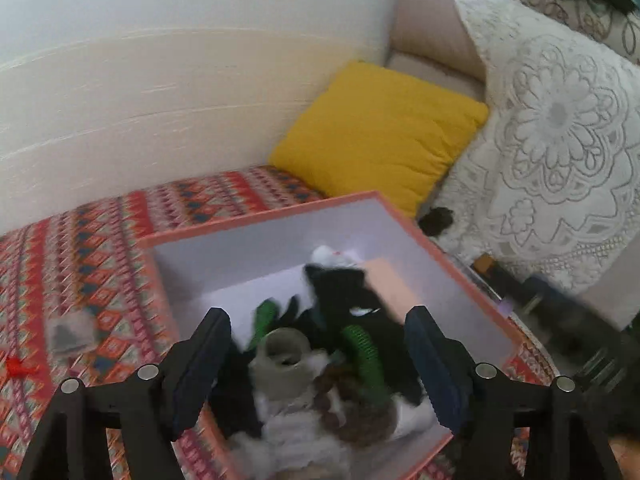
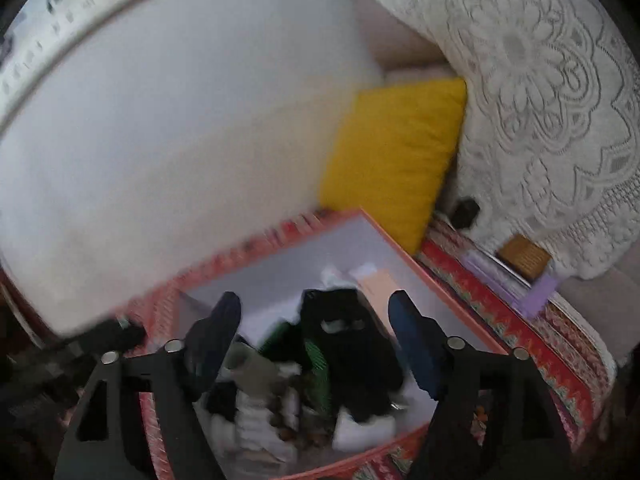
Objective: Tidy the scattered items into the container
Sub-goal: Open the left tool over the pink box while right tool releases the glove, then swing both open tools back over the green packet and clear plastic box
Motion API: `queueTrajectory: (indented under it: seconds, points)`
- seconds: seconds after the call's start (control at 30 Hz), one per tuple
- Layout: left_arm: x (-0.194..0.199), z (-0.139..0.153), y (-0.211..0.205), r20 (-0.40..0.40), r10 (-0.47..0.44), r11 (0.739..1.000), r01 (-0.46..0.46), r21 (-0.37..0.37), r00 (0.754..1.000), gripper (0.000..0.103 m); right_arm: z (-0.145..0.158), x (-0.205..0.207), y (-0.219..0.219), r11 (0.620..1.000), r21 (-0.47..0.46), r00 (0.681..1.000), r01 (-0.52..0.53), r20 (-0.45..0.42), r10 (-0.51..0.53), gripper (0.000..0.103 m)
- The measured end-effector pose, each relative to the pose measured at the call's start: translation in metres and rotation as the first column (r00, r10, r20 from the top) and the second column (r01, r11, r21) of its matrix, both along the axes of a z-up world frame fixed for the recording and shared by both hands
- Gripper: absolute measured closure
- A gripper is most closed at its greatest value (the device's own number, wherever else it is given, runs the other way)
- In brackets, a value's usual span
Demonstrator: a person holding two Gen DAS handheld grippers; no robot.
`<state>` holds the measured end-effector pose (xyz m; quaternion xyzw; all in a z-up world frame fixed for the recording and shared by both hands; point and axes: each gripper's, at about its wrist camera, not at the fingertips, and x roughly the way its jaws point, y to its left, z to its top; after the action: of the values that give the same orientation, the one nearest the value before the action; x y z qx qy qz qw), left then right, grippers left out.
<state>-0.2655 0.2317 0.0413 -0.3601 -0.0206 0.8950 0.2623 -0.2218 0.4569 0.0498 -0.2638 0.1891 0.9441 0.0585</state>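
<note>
The box (image 1: pixel 404 216), with its orange rim and pale inner walls, sits on the patterned red cover (image 1: pixel 100 240) of a couch or bed; it lies near the yellow cushion (image 1: pixel 380 132), which leans at the corner by the white wall (image 1: pixel 160 60). Inside the box is a heap of socks: a black sock (image 1: pixel 352 292) lies toward the far right side, with a white sock (image 1: pixel 332 256) just behind it; two green-striped pieces (image 1: pixel 364 348) show in the middle of the pile; a rolled grey sock (image 1: pixel 284 352) sits at the near side, with white and brown fabric jumbled around it. A peach-coloured card (image 1: pixel 388 284) leans against the right inner wall.

The left gripper (image 1: pixel 320 360) hovers over the near part of the box, its jaws wide apart and nothing between them; the right gripper (image 2: pixel 316 344) also hangs above the box with its jaws spread wide and empty, the black sock (image 2: pixel 344 332) showing in the gap below it.

On the cover to the left of the box lies a small grey thing (image 1: pixel 70 334), too blurred to name, and a red scrap (image 1: pixel 18 366) near the edge. To the right stands a couch draped in a white lace cloth (image 1: pixel 556 152); a small dark object (image 1: pixel 438 220) lies at its foot beside the cushion; a brown block (image 2: pixel 524 256) and a lilac item (image 2: pixel 540 294) rest further right.
</note>
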Motion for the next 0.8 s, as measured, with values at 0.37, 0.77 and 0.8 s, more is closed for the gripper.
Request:
queueTrajectory:
  seconds: [0.37,0.77,0.8]
  points:
    - [0.097,-0.043,-0.176,-0.025,0.243,0.966,-0.245,-0.089,0.97,0.016,0.033,0.031,-0.115,0.966,-0.049,0.959,-0.253,-0.149,0.243,0.011]
    - [0.121,-0.107,-0.374,0.046,0.491,0.866,-0.482,-0.134,0.87,0.016,-0.012,0.023,-0.344,0.822,-0.026,0.822,-0.569,-0.032,0.569,0.009]
    - [0.115,-0.114,-0.384,0.058,0.487,0.869,-0.477,-0.133,0.871,0.016,-0.021,0.017,-0.358,0.814,-0.041,0.815,-0.58,-0.007,0.58,0.009]
